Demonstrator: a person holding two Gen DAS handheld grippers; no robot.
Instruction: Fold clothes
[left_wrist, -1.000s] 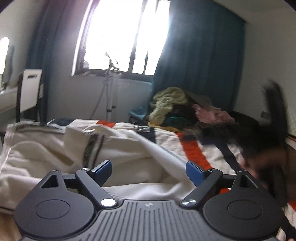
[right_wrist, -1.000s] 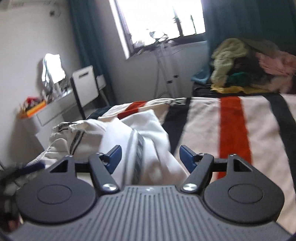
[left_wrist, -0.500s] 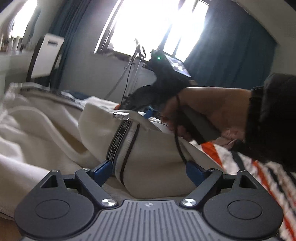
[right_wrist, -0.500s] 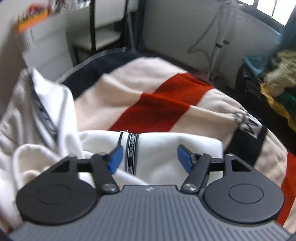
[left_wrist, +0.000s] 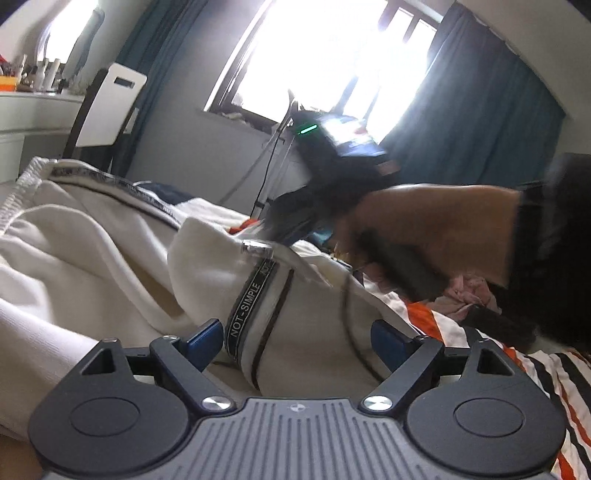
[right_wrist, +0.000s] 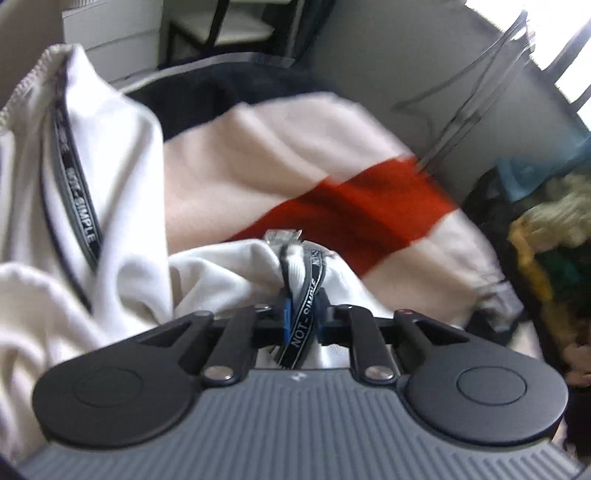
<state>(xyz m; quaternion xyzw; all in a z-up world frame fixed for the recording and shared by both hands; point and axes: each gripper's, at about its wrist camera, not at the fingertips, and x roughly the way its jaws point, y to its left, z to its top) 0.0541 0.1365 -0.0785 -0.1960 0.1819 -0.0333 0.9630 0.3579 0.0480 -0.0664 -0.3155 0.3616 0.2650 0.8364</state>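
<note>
Cream garment (right_wrist: 122, 206), crumpled on the striped blanket (right_wrist: 369, 210). One bunched end, black lettered tape (right_wrist: 304, 306) included, is clenched between my right gripper's (right_wrist: 301, 317) fingers. My left gripper (left_wrist: 295, 339) spread wide, low over the same cloth, the tape just ahead of its left finger.

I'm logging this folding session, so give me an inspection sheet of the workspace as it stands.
Surface: bed with striped blanket.
Job's things: cream garment crumpled, its NOT-SIMPLE tape trim bunched.
Clutter: clothes pile beside the bed.
Grippers: left tool open, holding nothing; right tool shut on the trim and cloth.
Cables: thin cords below the window.
Surroundings: window, dark curtains, white chair.
</note>
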